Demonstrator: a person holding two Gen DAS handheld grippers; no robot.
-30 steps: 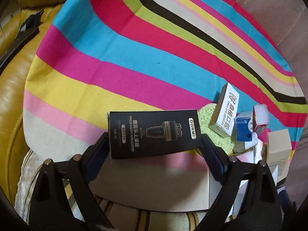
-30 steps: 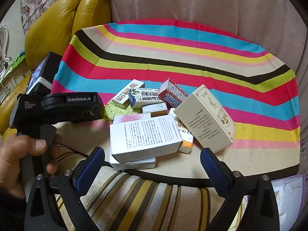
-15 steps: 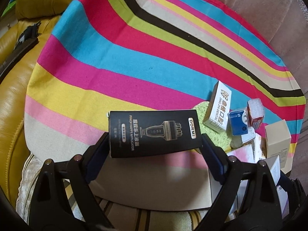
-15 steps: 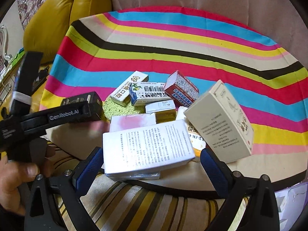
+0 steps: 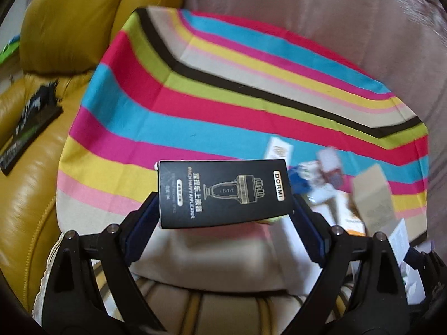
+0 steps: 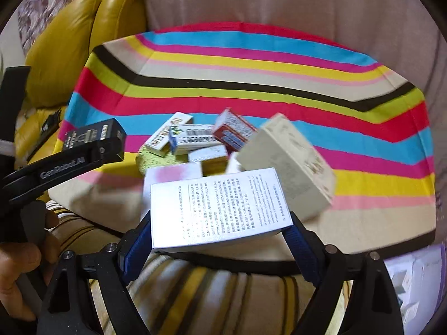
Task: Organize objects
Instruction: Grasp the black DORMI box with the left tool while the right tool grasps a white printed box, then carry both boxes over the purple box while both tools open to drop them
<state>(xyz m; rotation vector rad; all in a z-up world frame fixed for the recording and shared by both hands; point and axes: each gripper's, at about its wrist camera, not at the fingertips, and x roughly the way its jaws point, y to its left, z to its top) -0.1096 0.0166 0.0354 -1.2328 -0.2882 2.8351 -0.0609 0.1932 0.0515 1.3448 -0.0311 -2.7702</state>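
Two boxes, one in each gripper, above a striped cloth

The black box marked DORMI lies crosswise in the left gripper, its blue pads clamped on the two short ends, and it hangs over the pale and pink near stripes of the striped cloth. The white printed box sits between the pads of the right gripper, whose jaws are closing and already meet both its ends. Just behind it a beige box stands tilted, with smaller boxes heaped on a green sponge. A hand holds the left tool, and a yellow sofa borders the cloth
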